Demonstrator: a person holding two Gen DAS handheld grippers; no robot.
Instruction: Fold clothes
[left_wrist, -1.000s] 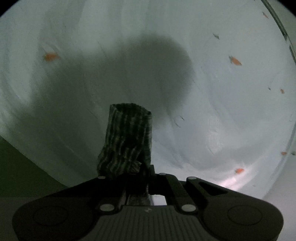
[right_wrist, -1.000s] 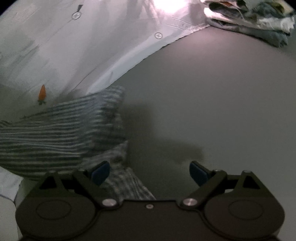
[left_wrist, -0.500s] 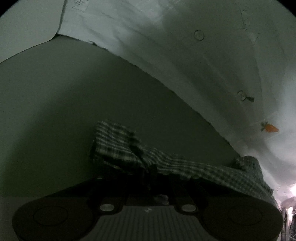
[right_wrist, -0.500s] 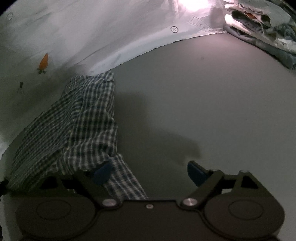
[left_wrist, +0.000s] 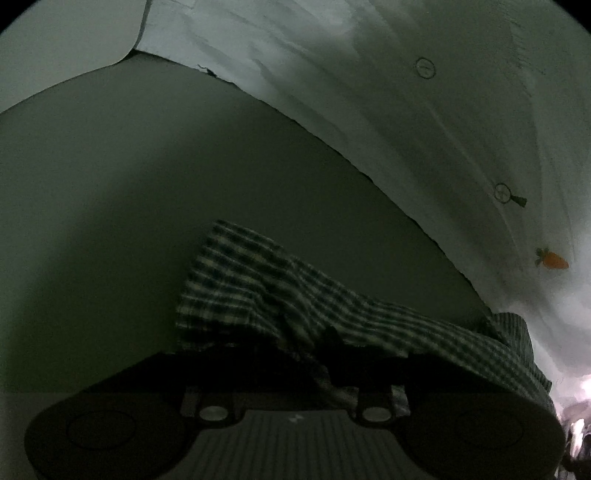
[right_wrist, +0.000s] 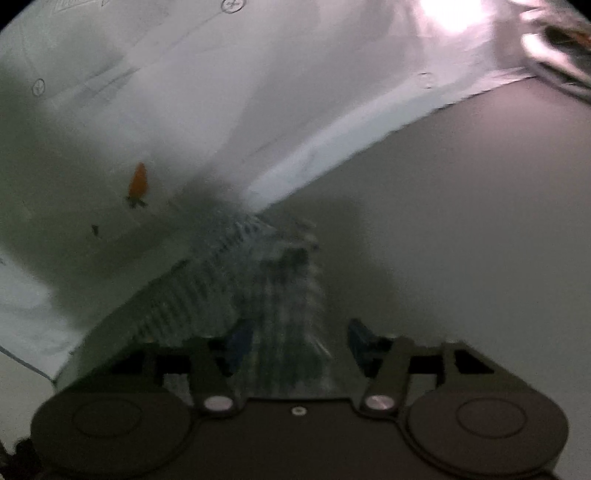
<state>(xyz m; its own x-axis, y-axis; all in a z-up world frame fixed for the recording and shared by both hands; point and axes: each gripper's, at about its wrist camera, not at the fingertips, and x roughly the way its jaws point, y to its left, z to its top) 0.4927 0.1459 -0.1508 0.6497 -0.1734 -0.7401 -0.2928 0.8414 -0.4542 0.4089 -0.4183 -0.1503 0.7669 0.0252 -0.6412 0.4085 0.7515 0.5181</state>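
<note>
Both claws at checked cloth (left_wrist: 295, 302); left grip seemingly clamped

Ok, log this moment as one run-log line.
task: fold clothes | left gripper: shut on checked cloth | right gripper: open around cloth edge, blurred | white sheet behind | surface: grey table

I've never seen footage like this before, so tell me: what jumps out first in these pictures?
A dark checked garment lies crumpled on the grey table, its near end bunched in the left gripper. Beside it spreads a white cloth printed with small orange carrots. The right gripper, blurred, straddles the checked fabric with blue fingertips apart.
</note>
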